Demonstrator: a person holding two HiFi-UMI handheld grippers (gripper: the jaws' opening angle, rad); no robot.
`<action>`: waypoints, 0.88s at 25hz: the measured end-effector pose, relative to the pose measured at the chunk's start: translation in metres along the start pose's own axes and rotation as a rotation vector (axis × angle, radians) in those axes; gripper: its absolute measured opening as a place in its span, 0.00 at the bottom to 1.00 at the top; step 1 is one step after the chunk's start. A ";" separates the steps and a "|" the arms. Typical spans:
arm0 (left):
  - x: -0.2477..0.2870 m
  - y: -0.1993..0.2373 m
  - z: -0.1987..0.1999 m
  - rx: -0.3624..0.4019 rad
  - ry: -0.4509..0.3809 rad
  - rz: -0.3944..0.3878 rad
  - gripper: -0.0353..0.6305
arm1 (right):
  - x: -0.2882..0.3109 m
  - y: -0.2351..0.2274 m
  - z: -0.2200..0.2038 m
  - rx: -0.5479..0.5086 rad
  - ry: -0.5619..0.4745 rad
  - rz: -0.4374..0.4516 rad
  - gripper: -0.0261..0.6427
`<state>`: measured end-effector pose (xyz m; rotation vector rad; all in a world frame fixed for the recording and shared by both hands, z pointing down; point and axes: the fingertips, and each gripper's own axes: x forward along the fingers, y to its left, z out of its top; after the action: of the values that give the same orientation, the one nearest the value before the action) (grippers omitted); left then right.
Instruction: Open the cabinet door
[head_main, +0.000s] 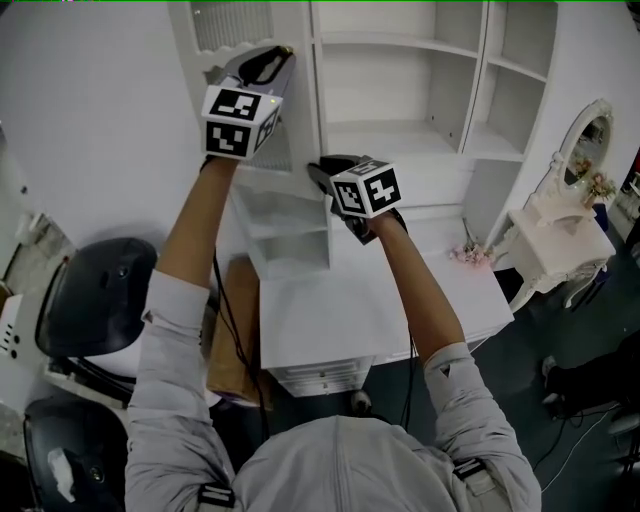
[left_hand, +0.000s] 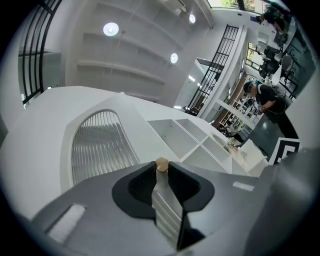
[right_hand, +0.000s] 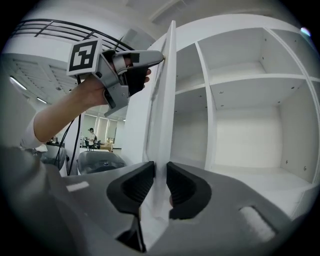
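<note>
- Left gripper (left_hand: 161, 169), upper left of the head view (head_main: 277, 57): its 2 jaws are pinched on a small round brass-coloured knob (left_hand: 161, 164) at the edge of a white cabinet door (left_hand: 45, 147) with an arched ribbed-glass panel (left_hand: 97, 145).
- Right gripper (right_hand: 160, 176), centre of the head view (head_main: 320, 172): its 2 black pads (right_hand: 134, 186) clamp the thin free edge of the same door, lower down than the left gripper.
- Door, in the right gripper view (right_hand: 163, 115): seen edge-on at centre frame, swung out from the cabinet front.
- White open-shelved cabinet (right_hand: 245, 120): fills the right of the right gripper view and the top centre of the head view (head_main: 400, 95).
- White desk top (head_main: 330, 315): lower centre of the head view, beneath both forearms.
- Black chair (head_main: 95, 295): left edge of the head view.
- White dressing table with an oval mirror (head_main: 560, 235): right edge of the head view, well apart from the cabinet door.
</note>
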<state>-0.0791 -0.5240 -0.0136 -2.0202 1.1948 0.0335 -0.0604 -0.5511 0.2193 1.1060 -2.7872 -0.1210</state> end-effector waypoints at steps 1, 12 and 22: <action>-0.006 0.000 0.002 -0.004 -0.002 -0.001 0.19 | -0.003 0.006 0.000 0.010 -0.010 -0.006 0.16; -0.074 0.017 0.021 -0.054 -0.047 -0.048 0.19 | -0.020 0.083 0.005 0.058 -0.057 0.010 0.14; -0.137 0.053 0.025 -0.141 -0.093 -0.036 0.22 | -0.011 0.158 0.015 -0.001 -0.110 0.057 0.16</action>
<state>-0.1871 -0.4212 -0.0104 -2.1378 1.1246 0.1968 -0.1617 -0.4286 0.2233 1.0497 -2.9121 -0.1830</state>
